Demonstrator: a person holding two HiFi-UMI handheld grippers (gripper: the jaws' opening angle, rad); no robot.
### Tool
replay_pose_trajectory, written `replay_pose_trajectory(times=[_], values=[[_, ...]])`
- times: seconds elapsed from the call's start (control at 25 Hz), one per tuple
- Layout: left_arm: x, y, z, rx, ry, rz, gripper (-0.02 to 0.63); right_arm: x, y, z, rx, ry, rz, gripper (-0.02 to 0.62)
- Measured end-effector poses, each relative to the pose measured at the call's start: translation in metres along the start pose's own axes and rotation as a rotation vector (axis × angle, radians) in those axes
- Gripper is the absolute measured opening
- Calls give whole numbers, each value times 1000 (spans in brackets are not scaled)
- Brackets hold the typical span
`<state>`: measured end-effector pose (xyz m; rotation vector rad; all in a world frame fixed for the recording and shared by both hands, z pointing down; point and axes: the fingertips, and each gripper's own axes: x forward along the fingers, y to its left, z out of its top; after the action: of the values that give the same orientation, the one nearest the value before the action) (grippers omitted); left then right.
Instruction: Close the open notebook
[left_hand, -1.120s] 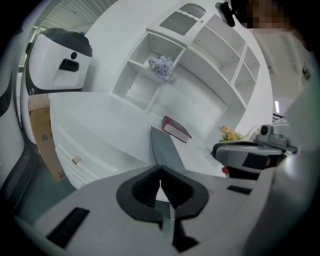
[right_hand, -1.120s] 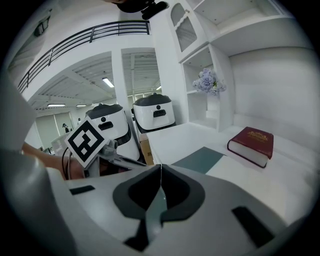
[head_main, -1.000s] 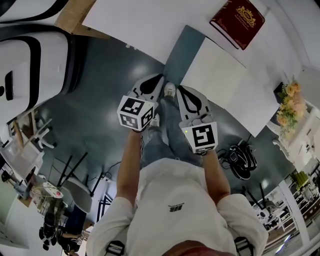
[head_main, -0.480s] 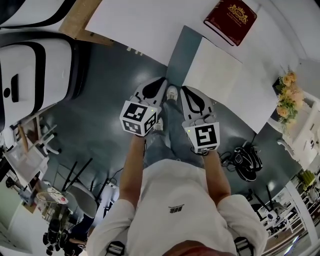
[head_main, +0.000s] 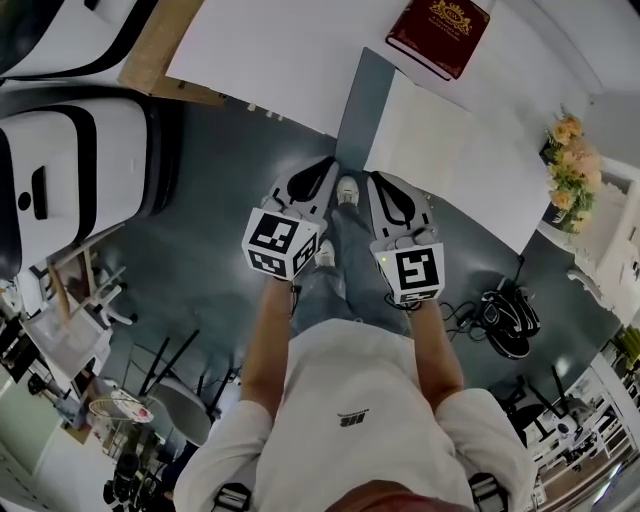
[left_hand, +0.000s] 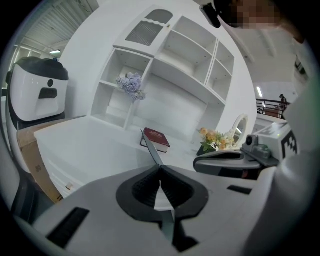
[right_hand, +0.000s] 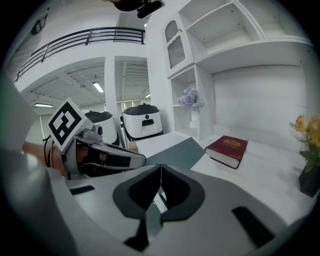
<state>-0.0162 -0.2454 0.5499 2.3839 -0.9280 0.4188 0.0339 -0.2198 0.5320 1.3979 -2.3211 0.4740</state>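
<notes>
Person stands back from white table (head_main: 270, 60), one gripper in each hand, held side by side and pointing toward it. Left gripper (head_main: 322, 165): jaws pressed together, nothing between them. Right gripper (head_main: 377, 180): jaws likewise tight together, empty. Dark red notebook (head_main: 438, 35) with gold emblem lies flat on far part of table, cover already closed, well apart from both grippers. Bunch of flowers (head_main: 563, 165) off to right of notebook. White machine with black trim (head_main: 70, 160) at left.
</notes>
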Motion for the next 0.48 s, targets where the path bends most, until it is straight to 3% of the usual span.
replay_pose_trajectory(times=[0.48], values=[[1, -41, 16, 103, 0, -67, 0, -34, -17, -2, 33, -27, -94, -3]])
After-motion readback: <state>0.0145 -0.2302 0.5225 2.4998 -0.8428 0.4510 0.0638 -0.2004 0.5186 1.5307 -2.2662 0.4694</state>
